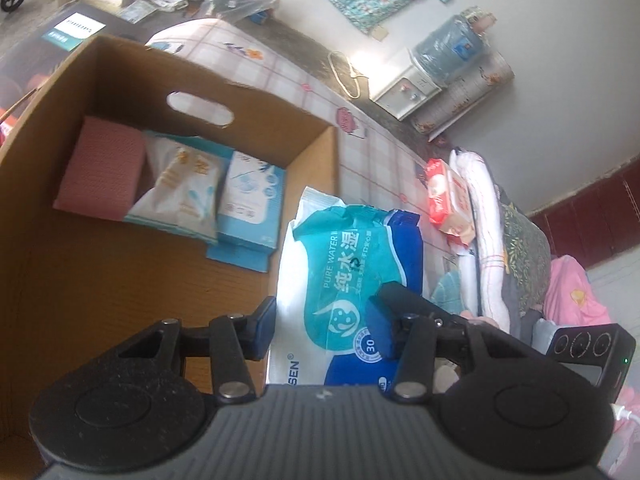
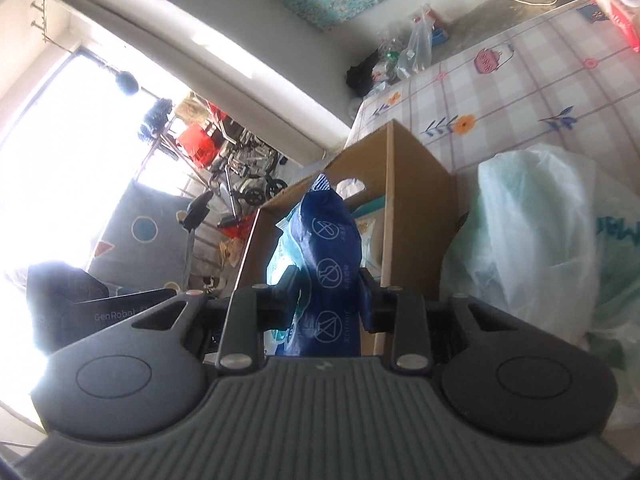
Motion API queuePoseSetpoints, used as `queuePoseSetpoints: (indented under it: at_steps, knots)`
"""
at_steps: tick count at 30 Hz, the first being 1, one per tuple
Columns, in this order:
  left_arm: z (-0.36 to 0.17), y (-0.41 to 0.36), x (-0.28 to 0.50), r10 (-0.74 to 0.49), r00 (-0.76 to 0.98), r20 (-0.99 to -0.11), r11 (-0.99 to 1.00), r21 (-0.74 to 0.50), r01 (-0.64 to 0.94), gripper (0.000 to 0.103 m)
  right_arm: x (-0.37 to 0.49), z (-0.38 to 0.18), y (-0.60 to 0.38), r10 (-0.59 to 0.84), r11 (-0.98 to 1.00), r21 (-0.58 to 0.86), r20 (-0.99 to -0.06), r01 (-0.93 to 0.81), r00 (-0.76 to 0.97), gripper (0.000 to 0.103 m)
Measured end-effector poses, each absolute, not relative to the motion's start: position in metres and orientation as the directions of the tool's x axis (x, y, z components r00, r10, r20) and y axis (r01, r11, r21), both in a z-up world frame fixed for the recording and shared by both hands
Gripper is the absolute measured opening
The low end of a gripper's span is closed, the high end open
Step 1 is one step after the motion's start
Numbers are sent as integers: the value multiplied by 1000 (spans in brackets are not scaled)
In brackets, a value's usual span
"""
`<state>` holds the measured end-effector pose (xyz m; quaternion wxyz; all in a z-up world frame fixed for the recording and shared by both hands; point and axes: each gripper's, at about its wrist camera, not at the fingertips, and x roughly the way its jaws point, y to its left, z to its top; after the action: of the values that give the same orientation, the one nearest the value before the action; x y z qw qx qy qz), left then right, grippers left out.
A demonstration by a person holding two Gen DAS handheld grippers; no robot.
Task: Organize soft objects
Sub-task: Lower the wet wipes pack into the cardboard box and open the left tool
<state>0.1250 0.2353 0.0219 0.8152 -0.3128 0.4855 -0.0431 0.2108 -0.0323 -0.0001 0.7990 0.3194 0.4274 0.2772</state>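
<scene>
A pack of wet wipes [image 1: 348, 264], teal, blue and white, hangs just right of an open cardboard box [image 1: 120, 272]. My left gripper [image 1: 322, 328] is shut on the pack's near end, its pads pressing on both sides. In the right wrist view the same pack [image 2: 332, 240] shows edge-on with its dark blue back, and my right gripper [image 2: 326, 296] is shut on it in front of the box [image 2: 412, 184]. Inside the box lie a pink cloth pack [image 1: 100, 168], a white wipes pack [image 1: 184, 188] and a blue-white pack [image 1: 248, 204].
A red wipes pack [image 1: 444, 196] lies on the checked bedspread [image 1: 380, 160] beside folded bedding [image 1: 488, 240]. A pale plastic bag [image 2: 540, 240] stands right of the box. A water dispenser [image 1: 440, 68] stands by the wall. A wheelchair [image 2: 248, 176] and clutter sit by the window.
</scene>
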Motion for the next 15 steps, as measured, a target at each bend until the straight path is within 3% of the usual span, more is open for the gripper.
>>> queuePoseSetpoints:
  at_steps: [3,7,10,15]
  knots:
    - [6,258,121,-370,509,-777,785,-554,-276,47,213,-3,5,690,696,690,-565,-199,452,30]
    - [-16,265,125,-368,472,-801,789,-537,-297,46,207,9,43,580,812,513,-659,-279,479,34]
    - [-37,265,132,-357,410,-840,804,-499,-323,46,195,22,51,532,847,423,-655,-323,537,40]
    - [-57,268,139,-349,372,-860,806,-478,-349,47,188,38,34,515,857,395,-634,-331,577,41]
